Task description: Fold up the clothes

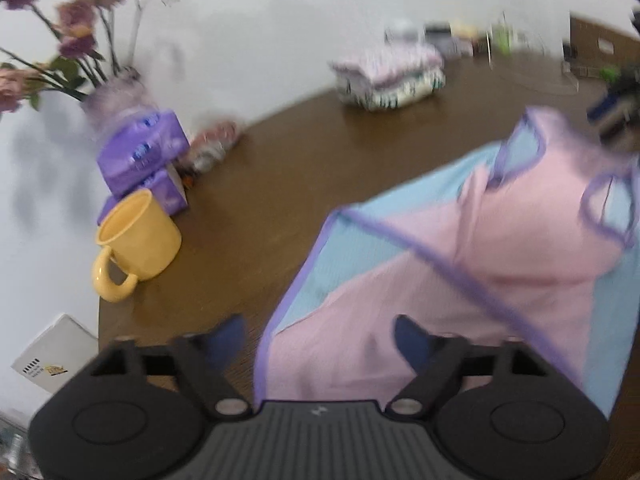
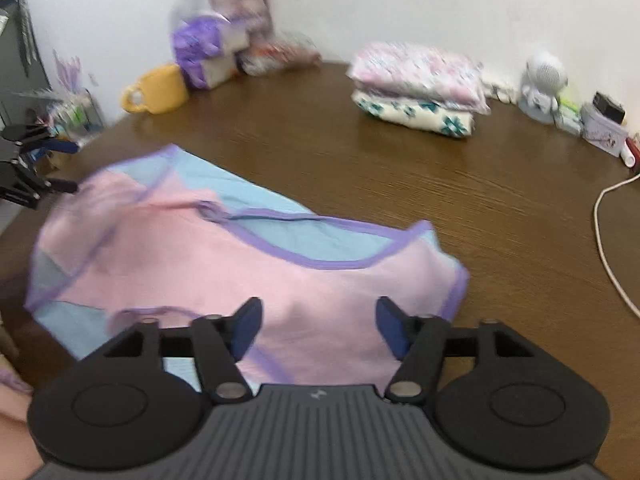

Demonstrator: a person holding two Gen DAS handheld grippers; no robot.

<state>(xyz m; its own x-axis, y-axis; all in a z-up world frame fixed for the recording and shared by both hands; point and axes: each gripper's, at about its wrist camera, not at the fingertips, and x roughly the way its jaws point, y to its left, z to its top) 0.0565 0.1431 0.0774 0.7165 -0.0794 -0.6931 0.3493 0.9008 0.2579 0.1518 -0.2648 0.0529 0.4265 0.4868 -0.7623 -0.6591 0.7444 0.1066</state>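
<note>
A pink and light-blue garment with purple trim (image 1: 460, 264) lies partly folded and rumpled on the brown wooden table (image 1: 260, 184). It also shows in the right wrist view (image 2: 248, 264). My left gripper (image 1: 320, 340) is open, its blue fingertips wide apart just above the garment's near edge. My right gripper (image 2: 318, 326) is open too, hovering over the pink part. Each gripper shows at the edge of the other's view: the right one at far right (image 1: 616, 108), the left one at far left (image 2: 28, 168).
A stack of folded clothes (image 2: 420, 88) sits at the back of the table. A yellow mug (image 1: 136, 240), purple tissue packs (image 1: 144, 152) and a flower vase (image 1: 116, 96) stand at the left. A white figurine (image 2: 542, 84), small boxes and a white cable (image 2: 608, 248) are at the right.
</note>
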